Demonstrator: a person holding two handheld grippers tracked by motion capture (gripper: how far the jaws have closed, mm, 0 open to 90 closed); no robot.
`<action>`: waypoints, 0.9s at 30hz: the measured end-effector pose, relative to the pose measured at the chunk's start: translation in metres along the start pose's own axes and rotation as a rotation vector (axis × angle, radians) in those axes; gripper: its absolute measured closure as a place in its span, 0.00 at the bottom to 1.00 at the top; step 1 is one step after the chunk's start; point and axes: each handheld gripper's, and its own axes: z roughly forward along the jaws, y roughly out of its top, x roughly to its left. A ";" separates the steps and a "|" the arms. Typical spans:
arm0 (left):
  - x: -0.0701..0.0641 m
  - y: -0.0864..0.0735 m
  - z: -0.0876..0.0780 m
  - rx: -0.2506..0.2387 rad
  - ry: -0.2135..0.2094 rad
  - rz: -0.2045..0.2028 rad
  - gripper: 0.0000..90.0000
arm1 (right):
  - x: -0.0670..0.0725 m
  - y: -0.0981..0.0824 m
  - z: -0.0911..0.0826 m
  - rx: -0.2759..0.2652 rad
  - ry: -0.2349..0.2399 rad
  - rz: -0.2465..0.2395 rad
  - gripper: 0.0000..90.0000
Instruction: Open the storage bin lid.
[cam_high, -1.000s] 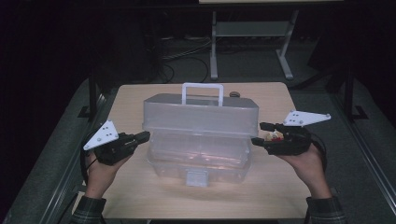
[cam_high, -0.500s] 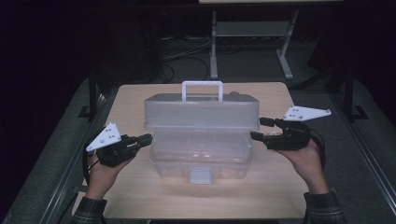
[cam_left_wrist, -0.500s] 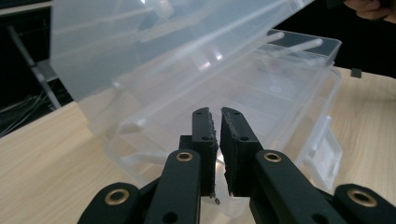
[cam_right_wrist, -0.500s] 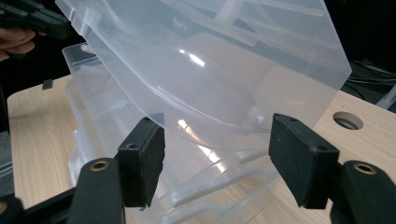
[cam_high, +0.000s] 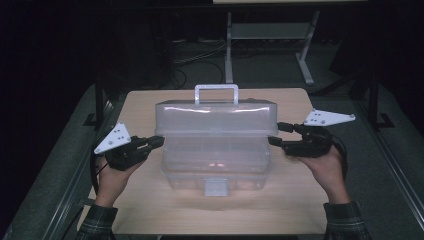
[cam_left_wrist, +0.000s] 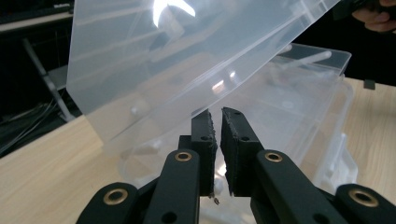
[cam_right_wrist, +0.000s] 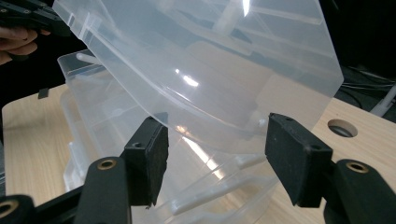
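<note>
Black two-jaw tongs (cam_high: 159, 141) and (cam_high: 278, 134), each topped by a grey three-cornered plate with dark dots, brass-ringed pivots, trailing black cables; plaid sleeves (cam_high: 97, 224) at both wrists.

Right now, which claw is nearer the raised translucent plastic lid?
Left. The left claw, shut, touches the lid's lower left corner edge; the right claw stands open at its right end.

A pale wooden table (cam_high: 150, 210) with a round cable hole (cam_right_wrist: 342, 127) fills the middle. Beyond its far edge, a grey metal stand (cam_high: 265, 35) rises above dark cables (cam_high: 200, 60) on the floor.
</note>
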 end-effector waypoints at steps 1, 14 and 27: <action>0.000 0.001 0.001 -0.003 0.001 0.001 0.92 | 0.000 0.001 0.000 -0.002 -0.001 0.001 0.44; 0.007 0.012 0.006 -0.018 0.006 0.014 0.92 | -0.005 0.011 0.006 -0.029 -0.030 -0.003 0.48; 0.008 0.016 0.009 -0.019 0.001 0.017 0.88 | -0.007 0.013 0.013 -0.026 -0.157 -0.017 0.66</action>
